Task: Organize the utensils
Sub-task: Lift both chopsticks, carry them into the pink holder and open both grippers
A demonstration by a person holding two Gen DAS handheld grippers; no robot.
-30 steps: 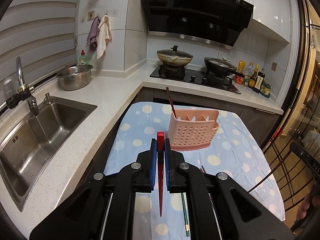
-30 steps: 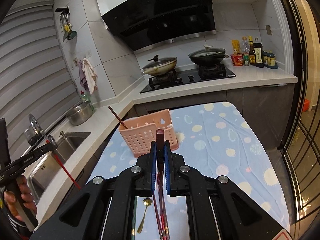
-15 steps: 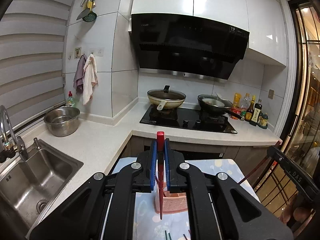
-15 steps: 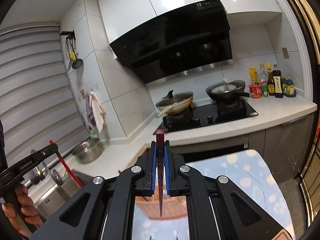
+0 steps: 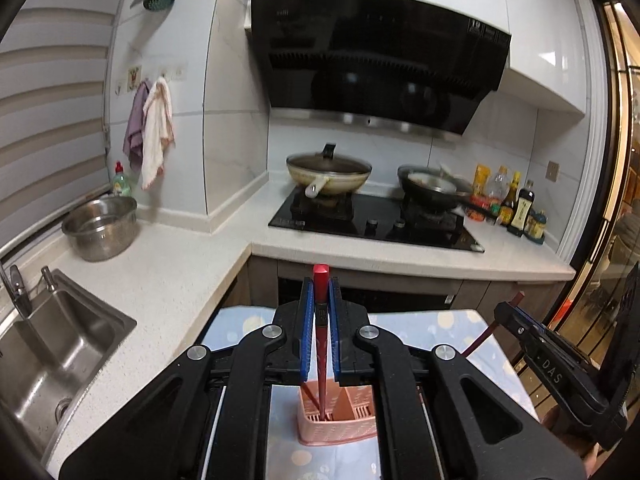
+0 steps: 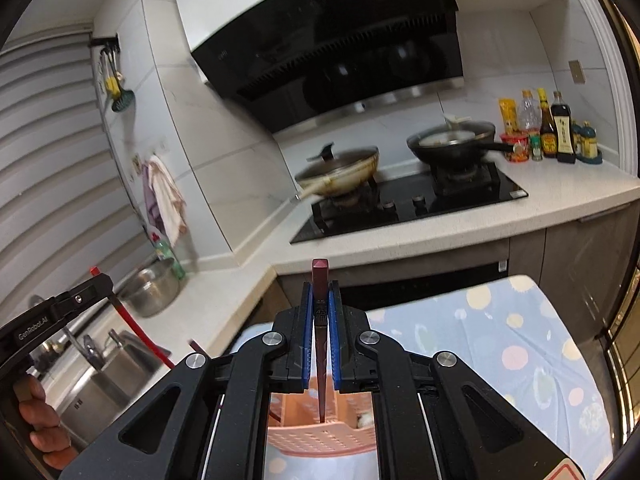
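Observation:
My left gripper point(image 5: 320, 292) is shut on a red chopstick point(image 5: 321, 344) held upright; its lower tip reaches into the pink perforated utensil holder point(image 5: 338, 424) below, where another dark chopstick leans. My right gripper point(image 6: 320, 296) is shut on a dark brown chopstick point(image 6: 320, 340), also upright, its tip over the same pink holder point(image 6: 320, 436). The right gripper shows at the right edge of the left wrist view point(image 5: 516, 312). The left gripper shows at the left of the right wrist view point(image 6: 100, 282).
The holder stands on a table with a blue dotted cloth point(image 6: 500, 344). A counter runs behind with a steel sink point(image 5: 48, 364), a steel bowl point(image 5: 100, 226), a hob with two pans point(image 5: 376, 216) and sauce bottles point(image 5: 516, 204).
Both grippers have moved over the pink holder and lowered. The red chopstick's tip now reaches into the holder, and the brown one hangs just above it.

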